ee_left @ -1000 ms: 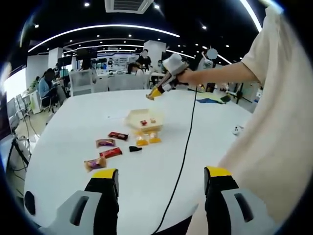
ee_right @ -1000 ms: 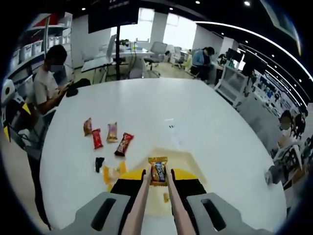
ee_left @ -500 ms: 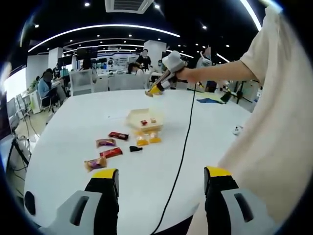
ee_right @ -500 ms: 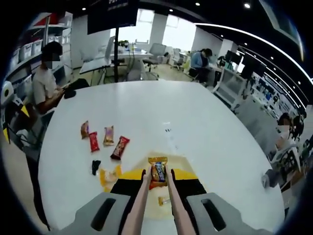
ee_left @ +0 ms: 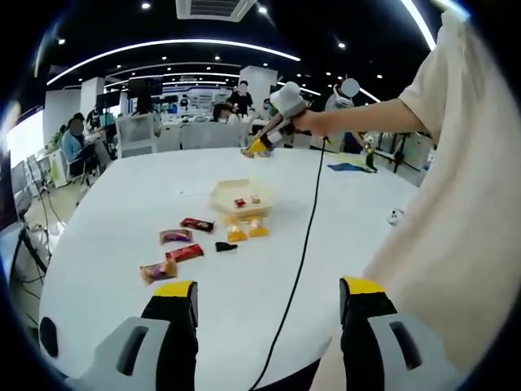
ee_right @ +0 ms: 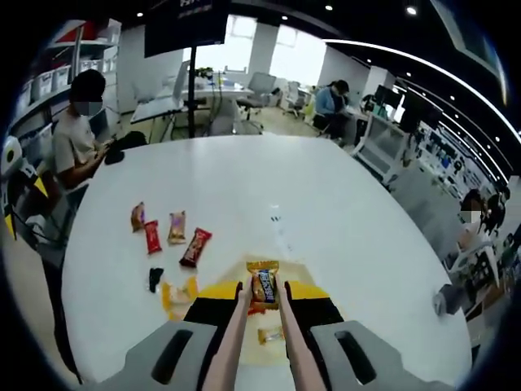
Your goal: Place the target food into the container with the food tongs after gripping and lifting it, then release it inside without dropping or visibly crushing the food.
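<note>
A snack bar [ee_right: 263, 284] in an orange and blue wrapper is pinched at the tips of the food tongs [ee_right: 229, 342]. My right gripper [ee_right: 263, 293] is shut on the tongs and holds them above the pale yellow container [ee_right: 282, 269]. A small packet [ee_right: 270, 334] lies inside it. In the left gripper view the right gripper [ee_left: 259, 147] hangs over the container [ee_left: 242, 198] on an outstretched arm. My left gripper [ee_left: 269, 303] is open, low over the near table edge, with nothing between its jaws.
Several wrapped snacks [ee_left: 184, 252] and a black item [ee_left: 225, 246] lie on the white table [ee_left: 122, 204] left of the container; two yellow packs [ee_left: 247, 234] lie beside it. A black cable [ee_left: 305, 244] crosses the table. The person's sleeve [ee_left: 456, 204] is at the right. Seated people and desks are beyond.
The right gripper has drifted slightly over the container, tongs still holding the bar. The left gripper has stayed put.
</note>
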The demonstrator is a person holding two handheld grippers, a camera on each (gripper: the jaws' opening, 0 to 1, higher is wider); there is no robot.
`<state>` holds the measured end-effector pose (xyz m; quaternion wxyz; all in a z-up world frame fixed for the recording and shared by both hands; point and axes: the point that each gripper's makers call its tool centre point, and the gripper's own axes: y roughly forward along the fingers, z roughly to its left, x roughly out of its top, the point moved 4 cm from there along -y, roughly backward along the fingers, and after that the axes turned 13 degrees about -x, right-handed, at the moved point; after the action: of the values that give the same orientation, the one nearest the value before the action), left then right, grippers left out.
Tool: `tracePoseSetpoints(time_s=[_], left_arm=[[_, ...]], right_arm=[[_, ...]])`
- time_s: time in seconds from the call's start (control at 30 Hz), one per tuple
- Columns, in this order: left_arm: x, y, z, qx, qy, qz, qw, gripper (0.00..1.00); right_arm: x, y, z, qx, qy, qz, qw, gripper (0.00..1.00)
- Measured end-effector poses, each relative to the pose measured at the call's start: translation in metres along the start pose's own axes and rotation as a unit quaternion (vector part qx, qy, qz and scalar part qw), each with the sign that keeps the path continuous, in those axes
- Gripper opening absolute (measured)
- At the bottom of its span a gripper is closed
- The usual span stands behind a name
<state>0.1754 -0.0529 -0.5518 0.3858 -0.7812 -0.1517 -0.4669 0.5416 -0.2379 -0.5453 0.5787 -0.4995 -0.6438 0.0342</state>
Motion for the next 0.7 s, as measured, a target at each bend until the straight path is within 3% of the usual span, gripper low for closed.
tracePoseSetpoints(time_s=[0.7], left_arm=[[-0.0004, 0.0019, -0.0002, -0.002, -0.001, 0.003, 1.0000, 0.71]], right_arm=[[-0.0035, -0.0003, -0.0067, -0.005, 0.009, -0.001, 0.9999, 0.20]])
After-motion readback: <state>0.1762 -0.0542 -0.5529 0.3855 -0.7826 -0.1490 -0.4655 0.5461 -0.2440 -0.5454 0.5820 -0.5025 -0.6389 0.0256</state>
